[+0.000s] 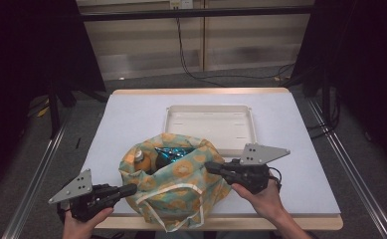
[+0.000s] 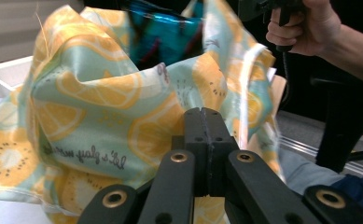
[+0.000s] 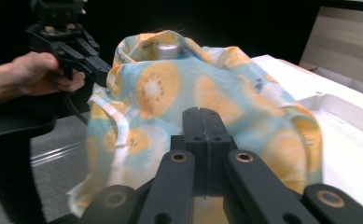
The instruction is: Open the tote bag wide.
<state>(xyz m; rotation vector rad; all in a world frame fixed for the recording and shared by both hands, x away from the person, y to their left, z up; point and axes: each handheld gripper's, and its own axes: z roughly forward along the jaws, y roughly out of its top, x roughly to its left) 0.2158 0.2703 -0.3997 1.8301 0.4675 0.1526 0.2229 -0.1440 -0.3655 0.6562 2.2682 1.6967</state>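
A cloth bag printed with orange and lemon slices stands open near the table's front edge. Inside it lie a shiny teal packet and a bottle with a pale cap. My left gripper is at the bag's left side with its tip against the cloth. In the left gripper view its jaws meet flush, with the bag just beyond them. My right gripper is at the bag's right rim, its jaws also pressed together in front of the cloth. No cloth shows between either pair.
A shallow white tray lies behind the bag at the middle of the white table. Metal rails run along both sides of the table. Cables hang on the floor behind it.
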